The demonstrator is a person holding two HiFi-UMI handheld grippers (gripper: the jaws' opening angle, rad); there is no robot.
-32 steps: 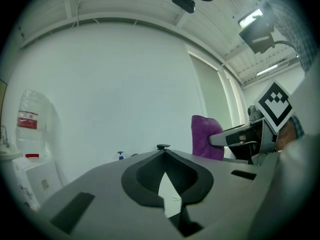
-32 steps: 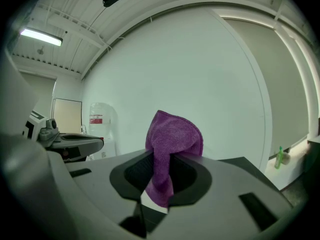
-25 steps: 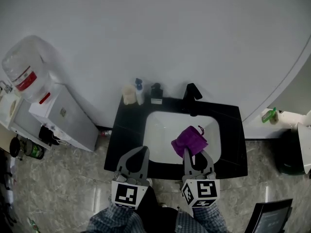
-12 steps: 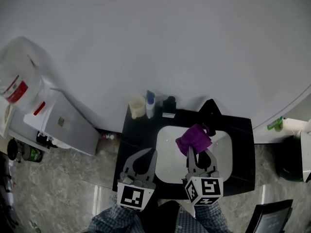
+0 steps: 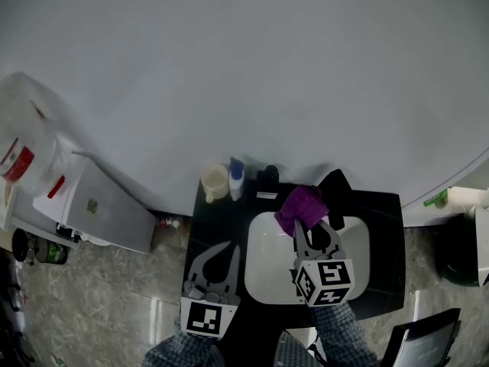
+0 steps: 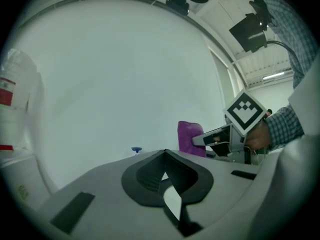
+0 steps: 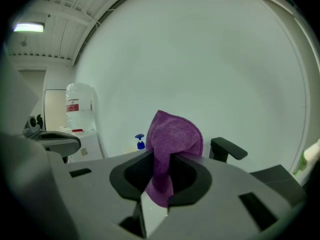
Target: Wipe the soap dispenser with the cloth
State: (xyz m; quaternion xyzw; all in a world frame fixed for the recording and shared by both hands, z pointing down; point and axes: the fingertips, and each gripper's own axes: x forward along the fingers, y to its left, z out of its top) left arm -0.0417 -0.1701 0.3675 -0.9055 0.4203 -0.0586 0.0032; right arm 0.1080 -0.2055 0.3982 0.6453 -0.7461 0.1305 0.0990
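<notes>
1. Three small containers are seen at the back-left corner of the counter (image 5: 218, 220), against the wall (image 5: 244, 67). The dispenser (image 5: 236, 176) is judged to be the blue-topped pump bottle among them. A cup (image 5: 215, 182) is set to its left and a black bottle (image 5: 267, 179) to its right.
2. No contact with the dispenser is seen. The cloth (image 5: 300, 207) is held above the back edge of the basin (image 5: 263, 252), near the black bottle and just beside the faucet (image 5: 335, 193).
3. The cloth is pinched by the right gripper (image 5: 306, 225), whose jaws are closed on a fold of it. Most of the purple bunch is left standing beyond the tips.
4. The left gripper (image 5: 222, 246) is held over the counter's front-left part. Its jaws are brought together at the tips, and nothing is held between them.
5. The step in hand is judged to be the approach; wiping is not yet begun.
6. For the next move, the cloth would need to be carried leftward and toward the wall until the bunch is pressed on the dispenser's side. Such a light bottle could be tipped, so steadying by the left gripper may be called for.
</notes>
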